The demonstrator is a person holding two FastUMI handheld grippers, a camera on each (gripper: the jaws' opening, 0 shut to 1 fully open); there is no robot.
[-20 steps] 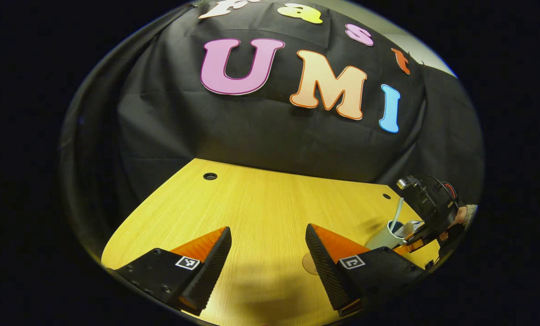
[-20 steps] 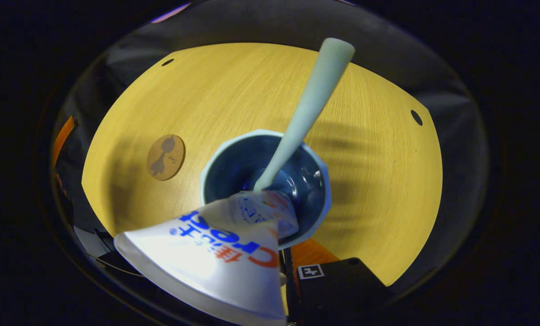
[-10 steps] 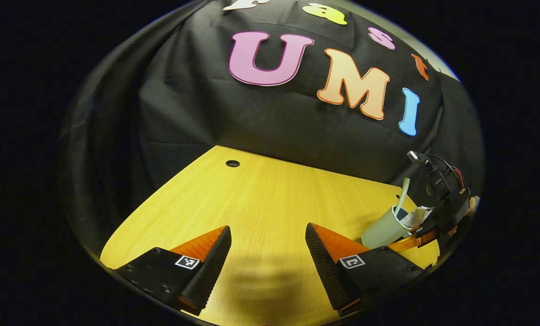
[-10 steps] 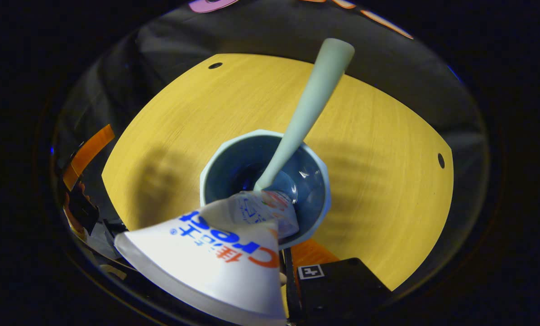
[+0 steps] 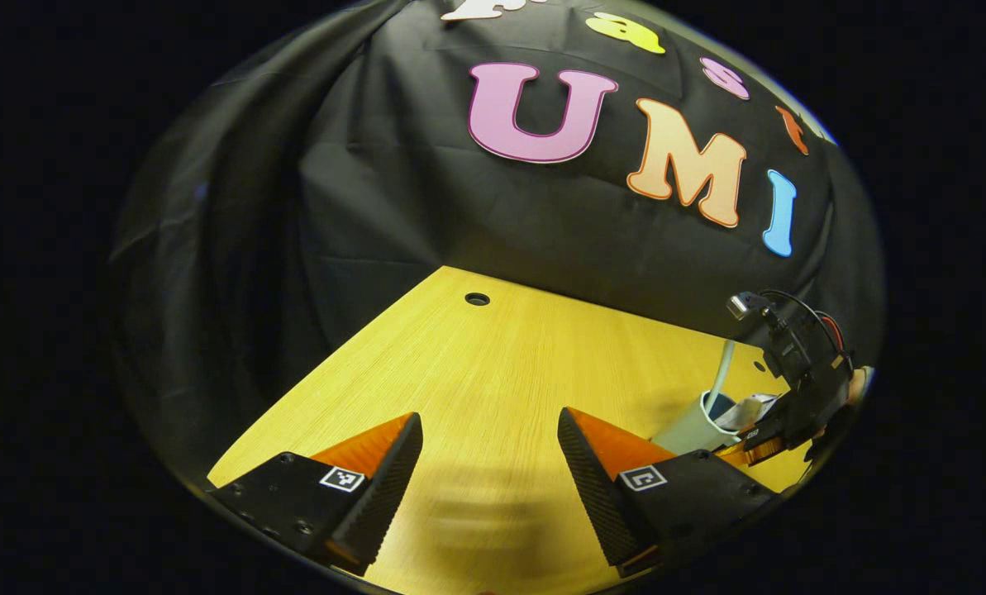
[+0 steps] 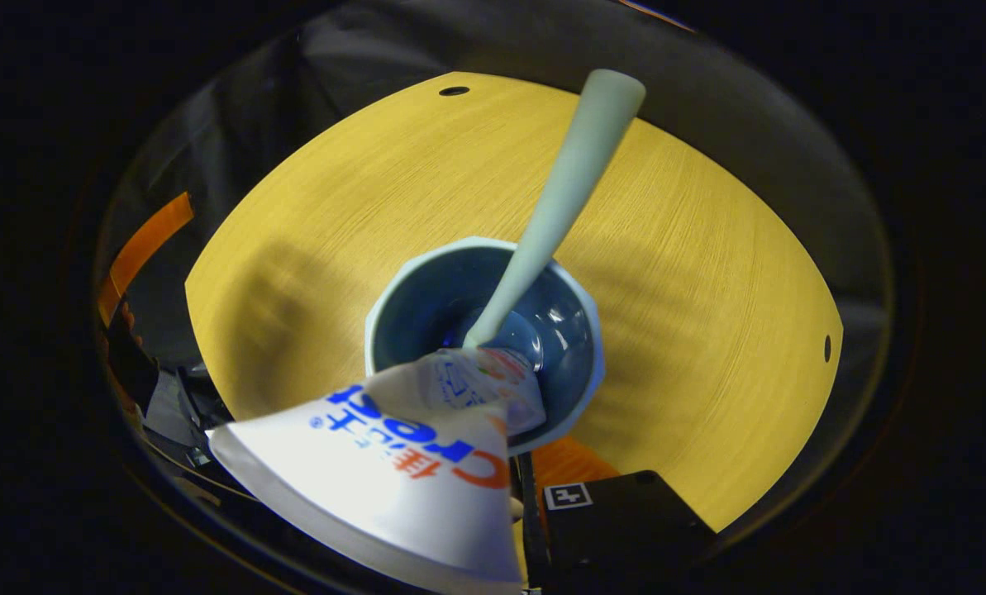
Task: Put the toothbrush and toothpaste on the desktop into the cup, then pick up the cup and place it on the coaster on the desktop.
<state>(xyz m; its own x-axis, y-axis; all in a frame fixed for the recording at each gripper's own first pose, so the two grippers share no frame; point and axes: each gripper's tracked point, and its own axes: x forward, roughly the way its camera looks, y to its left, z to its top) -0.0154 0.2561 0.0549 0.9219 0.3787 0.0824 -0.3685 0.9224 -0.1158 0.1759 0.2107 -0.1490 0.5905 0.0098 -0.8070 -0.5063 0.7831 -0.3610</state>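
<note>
Both left fingers [image 5: 381, 483] gape wide, holding nothing; right gripper [image 6: 519, 487] grips the cup [image 6: 575, 364].

Left gripper view: low over the desk's [image 5: 493, 364] near edge, facing its far edge and the wall. Right gripper view: steeply down, close above the cup [image 6: 579, 388], perhaps lifted, hard to tell. Shared: desk, cup [image 5: 691, 430] and toothbrush [image 5: 720, 380], seen far off near the desk's right edge.
</note>
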